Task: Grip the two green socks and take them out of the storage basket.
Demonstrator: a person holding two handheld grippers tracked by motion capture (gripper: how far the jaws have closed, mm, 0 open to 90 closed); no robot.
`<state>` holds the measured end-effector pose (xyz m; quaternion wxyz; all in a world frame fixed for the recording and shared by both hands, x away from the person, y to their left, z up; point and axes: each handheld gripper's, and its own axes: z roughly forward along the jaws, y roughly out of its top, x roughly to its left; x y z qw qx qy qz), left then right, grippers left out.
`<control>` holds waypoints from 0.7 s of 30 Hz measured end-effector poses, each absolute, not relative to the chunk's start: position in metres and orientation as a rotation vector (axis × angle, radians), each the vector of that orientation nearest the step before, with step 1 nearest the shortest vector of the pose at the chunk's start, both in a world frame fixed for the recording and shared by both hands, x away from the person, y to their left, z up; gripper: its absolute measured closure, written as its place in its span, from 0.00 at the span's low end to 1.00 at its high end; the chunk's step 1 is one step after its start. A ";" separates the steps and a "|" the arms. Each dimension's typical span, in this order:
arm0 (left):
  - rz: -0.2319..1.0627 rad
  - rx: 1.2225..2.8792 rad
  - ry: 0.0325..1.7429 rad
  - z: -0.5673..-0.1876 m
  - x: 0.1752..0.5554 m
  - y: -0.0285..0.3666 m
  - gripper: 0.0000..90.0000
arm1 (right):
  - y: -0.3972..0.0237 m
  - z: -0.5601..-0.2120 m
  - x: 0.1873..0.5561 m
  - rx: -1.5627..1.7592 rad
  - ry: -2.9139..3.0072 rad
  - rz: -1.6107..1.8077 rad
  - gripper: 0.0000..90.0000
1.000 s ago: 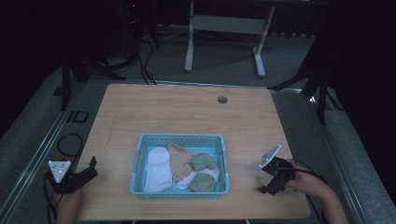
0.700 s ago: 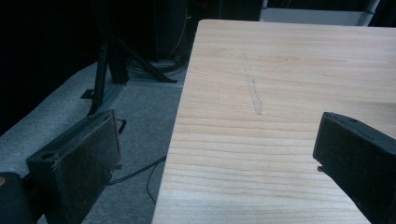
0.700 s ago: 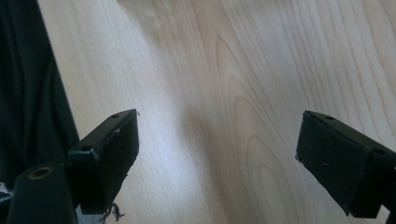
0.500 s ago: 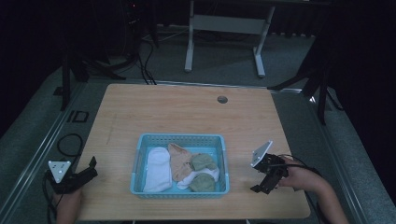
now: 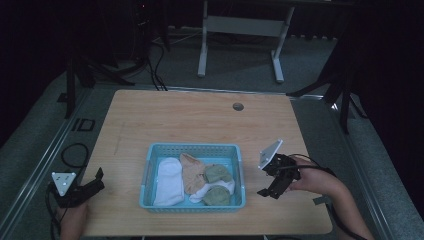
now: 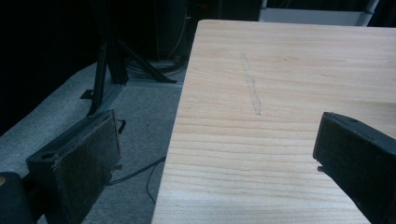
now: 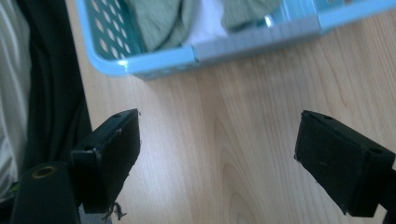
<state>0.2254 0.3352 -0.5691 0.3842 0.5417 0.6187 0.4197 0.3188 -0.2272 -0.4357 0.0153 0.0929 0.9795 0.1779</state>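
The right gripper (image 5: 267, 192) hangs just beside the right wall of the basket (image 5: 239, 172), jaws spread and empty over bare tabletop (image 5: 200, 120); the left gripper (image 5: 98, 177) rests at the tabletop's left edge, well apart from the basket, jaws likewise spread and holding nothing. The socks lie heaped inside the basket: a white sock (image 5: 167, 181) at left, a tan sock (image 5: 191, 172) in the middle, two green socks (image 5: 218, 173) at right over more white cloth. In the right gripper view the basket's near corner (image 7: 154, 60) sits close ahead of the jaws, green cloth just behind its rim. Likely faults — a low reach would strike the rim and push the light basket across the wood, since the left gripper is too far off to steady it. A deep pinch into the overlapping heap could lift two socks at once, or drag a neighbour over the wall — the green ones lie touching.
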 end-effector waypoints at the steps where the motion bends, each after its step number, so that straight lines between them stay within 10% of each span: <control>1: 1.069 1.379 1.576 -0.569 0.225 0.335 0.00 | -0.224 -0.434 0.319 0.277 3.049 0.554 0.15; 21: 1.066 1.381 1.573 -0.569 0.225 0.336 0.00 | -0.167 -0.418 0.323 0.131 3.080 0.548 0.20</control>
